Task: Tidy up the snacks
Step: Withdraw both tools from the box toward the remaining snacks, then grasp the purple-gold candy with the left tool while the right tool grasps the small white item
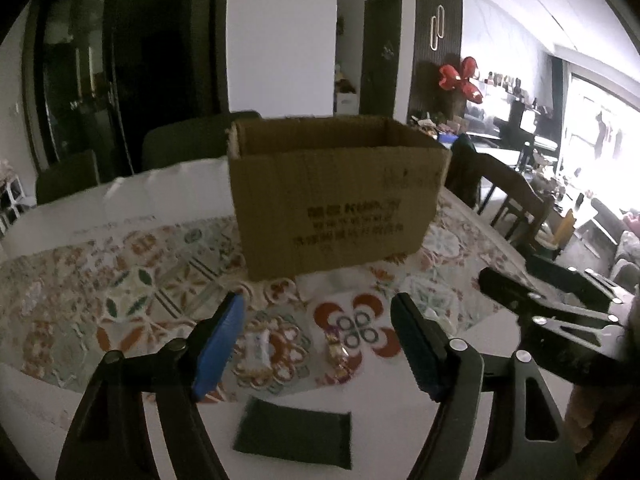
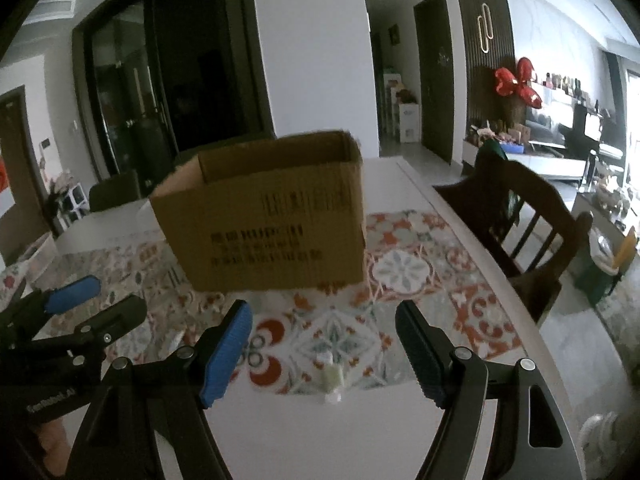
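Left gripper (image 1: 316,340), jaws open and empty, hangs over two wrapped snacks – white one (image 1: 258,346) at 7 o'clock, gold one (image 1: 338,354) central; right gripper (image 2: 324,350), also open, frames a pale snack (image 2: 332,376); the cardboard box (image 2: 272,216) waits at 12 o'clock – best lower straight, centre one snack between pads, then close

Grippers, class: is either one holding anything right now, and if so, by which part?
Nothing is held. The left gripper and right gripper are both open and empty, above small snacks on the table in front of the box.
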`<action>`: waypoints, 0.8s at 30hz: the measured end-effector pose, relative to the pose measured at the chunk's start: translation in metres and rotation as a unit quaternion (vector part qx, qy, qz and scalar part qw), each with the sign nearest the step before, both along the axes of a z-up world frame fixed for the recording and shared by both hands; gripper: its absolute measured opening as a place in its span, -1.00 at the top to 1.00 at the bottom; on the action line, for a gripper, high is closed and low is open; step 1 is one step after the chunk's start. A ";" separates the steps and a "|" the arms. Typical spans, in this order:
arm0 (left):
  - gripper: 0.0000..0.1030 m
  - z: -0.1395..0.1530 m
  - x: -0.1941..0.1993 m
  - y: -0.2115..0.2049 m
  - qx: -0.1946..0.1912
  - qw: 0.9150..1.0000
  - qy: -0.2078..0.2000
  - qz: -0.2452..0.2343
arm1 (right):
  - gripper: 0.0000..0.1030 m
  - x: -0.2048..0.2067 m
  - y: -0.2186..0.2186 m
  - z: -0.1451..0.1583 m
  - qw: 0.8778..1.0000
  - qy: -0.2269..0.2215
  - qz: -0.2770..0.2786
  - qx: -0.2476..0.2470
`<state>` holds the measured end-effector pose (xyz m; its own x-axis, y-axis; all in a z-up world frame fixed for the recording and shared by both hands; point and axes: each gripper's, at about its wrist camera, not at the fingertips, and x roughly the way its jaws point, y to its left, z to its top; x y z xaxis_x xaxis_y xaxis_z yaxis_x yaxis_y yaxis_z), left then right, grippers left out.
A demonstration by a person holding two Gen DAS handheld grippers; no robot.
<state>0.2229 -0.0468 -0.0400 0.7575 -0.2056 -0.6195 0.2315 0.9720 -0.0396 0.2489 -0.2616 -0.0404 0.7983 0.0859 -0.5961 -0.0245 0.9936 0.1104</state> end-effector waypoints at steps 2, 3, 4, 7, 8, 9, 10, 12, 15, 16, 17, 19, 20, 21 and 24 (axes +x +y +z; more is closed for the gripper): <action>-0.41 -0.008 -0.001 -0.003 0.004 1.000 0.005 0.002 | -0.45 -0.002 0.000 -0.008 1.000 0.010 0.000 0.005; -0.35 -0.012 0.000 -0.004 0.007 1.000 0.006 0.002 | -0.45 -0.002 -0.001 -0.013 1.000 0.016 -0.001 0.008; -0.33 -0.016 0.001 -0.006 0.011 1.000 0.009 0.003 | -0.45 -0.001 -0.001 -0.017 1.000 0.022 -0.002 0.008; -0.26 -0.027 0.006 -0.011 0.016 1.000 0.024 0.000 | -0.45 0.001 -0.002 -0.028 0.999 0.035 -0.006 0.007; -0.23 -0.033 0.009 -0.013 0.015 0.999 0.033 -0.001 | -0.44 0.002 -0.002 -0.032 0.999 0.039 -0.006 0.008; -0.22 -0.036 0.010 -0.014 0.013 0.999 0.039 -0.002 | -0.43 0.004 -0.002 -0.035 0.999 0.044 -0.006 0.009; -0.20 -0.041 0.013 -0.014 0.011 0.999 0.047 -0.002 | -0.43 0.005 -0.002 -0.039 0.999 0.049 -0.006 0.010; -0.12 -0.048 0.017 -0.015 0.009 0.998 0.059 -0.002 | -0.33 0.009 0.001 -0.046 0.998 0.055 -0.004 0.004; -0.03 -0.059 0.024 -0.017 0.010 0.997 0.075 -0.001 | -0.24 0.014 0.004 -0.054 0.998 0.065 0.004 0.001; -0.02 -0.062 0.026 -0.018 0.010 0.997 0.079 -0.001 | -0.20 0.015 0.005 -0.057 0.998 0.067 0.006 0.002; 0.01 -0.064 0.028 -0.018 0.011 0.996 0.084 -0.001 | -0.16 0.017 0.007 -0.060 0.997 0.072 0.009 0.001; 0.09 -0.069 0.031 -0.019 0.011 0.996 0.094 -0.002 | -0.08 0.020 0.008 -0.065 0.997 0.079 0.016 0.003; 0.13 -0.072 0.033 -0.020 0.010 0.995 0.099 -0.003 | -0.02 0.021 0.009 -0.067 0.996 0.082 0.018 0.005; 0.14 -0.074 0.035 -0.021 0.010 0.995 0.103 -0.003 | 0.00 0.023 0.009 -0.070 0.996 0.086 0.021 0.006; 0.27 -0.078 0.038 -0.022 0.015 0.994 0.109 -0.003 | 0.09 0.026 0.010 -0.075 0.995 0.095 0.022 0.007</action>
<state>0.2612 -0.0691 -0.1177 0.6039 -0.1889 -0.7744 0.2257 0.9723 -0.0612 0.2753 -0.2516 -0.1158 0.6664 0.1288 -0.7344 -0.0462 0.9902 0.1317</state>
